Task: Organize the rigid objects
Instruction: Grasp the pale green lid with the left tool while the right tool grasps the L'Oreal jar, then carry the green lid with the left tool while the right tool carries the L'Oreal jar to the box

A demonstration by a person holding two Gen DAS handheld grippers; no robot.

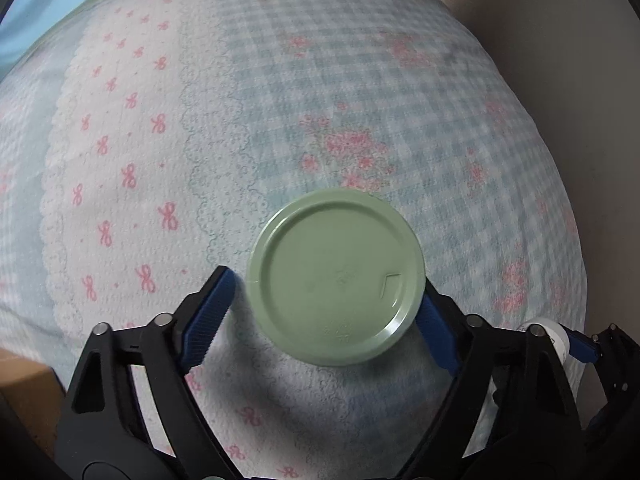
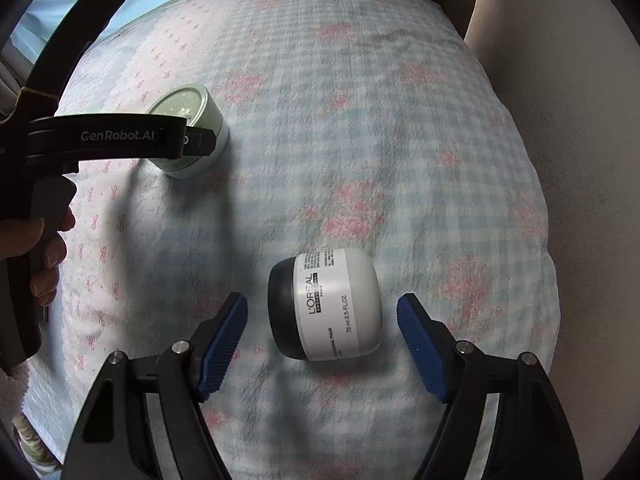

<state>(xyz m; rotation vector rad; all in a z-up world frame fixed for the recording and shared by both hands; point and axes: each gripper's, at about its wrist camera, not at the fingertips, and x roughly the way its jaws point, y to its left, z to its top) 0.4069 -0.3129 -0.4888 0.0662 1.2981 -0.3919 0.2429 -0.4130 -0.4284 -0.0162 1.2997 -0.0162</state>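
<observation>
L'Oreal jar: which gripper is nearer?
Right. The right gripper is open with its fingers either side of the L'Oreal jar; the left gripper is off at the green tin.

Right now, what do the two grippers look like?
Each gripper, left gripper and right gripper, has black angular linkage arms with silver round pins and blue ribbed pads. Seen from the right wrist camera, the left one's black body carries white lettering reading GenRobot.AI.

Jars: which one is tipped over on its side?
The white L'Oreal jar with the black lid lies on its side. The green jar stands upright, lid on top.
</observation>
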